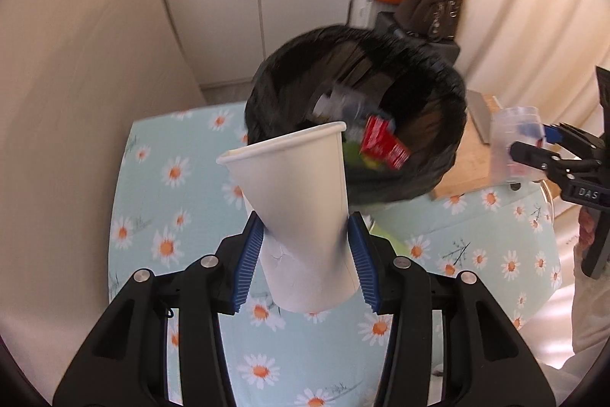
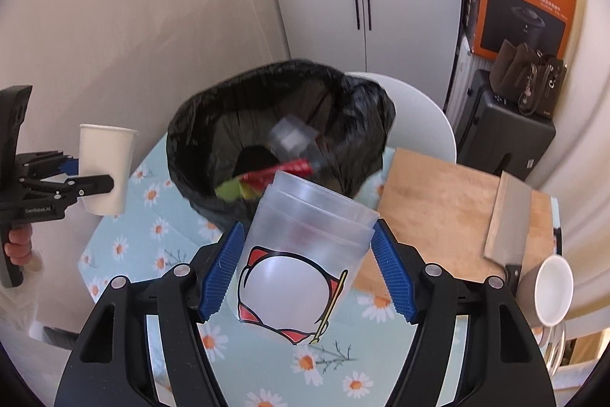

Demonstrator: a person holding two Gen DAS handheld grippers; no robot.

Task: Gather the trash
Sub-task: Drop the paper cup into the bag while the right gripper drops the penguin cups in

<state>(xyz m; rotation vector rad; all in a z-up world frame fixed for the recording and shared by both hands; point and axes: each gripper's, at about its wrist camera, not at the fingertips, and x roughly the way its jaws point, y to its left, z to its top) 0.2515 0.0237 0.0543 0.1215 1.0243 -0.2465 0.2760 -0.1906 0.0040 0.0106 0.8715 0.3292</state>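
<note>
Carrying cups toward the bin. Left gripper (image 1: 307, 254) is clenched on one white paper cup (image 1: 293, 201), creased at the pads; right gripper (image 2: 307, 269) grasps a nested stack of clear plastic cups (image 2: 301, 246), apparently three rims. Both hang above the daisy tablecloth (image 1: 160, 178), just short of the black-lined trash bin (image 2: 190, 140). Best to bring each mouth over the rim before releasing. Beyond: one cutting board (image 2: 438, 201), one cleaver (image 2: 509, 220), one mug (image 2: 553, 288).

My white paper cup (image 1: 293, 201) hides part of the black bin bag's (image 1: 438, 147) rim; the trash inside (red wrappers (image 1: 385, 143), clear plastic) is blurred.
</note>
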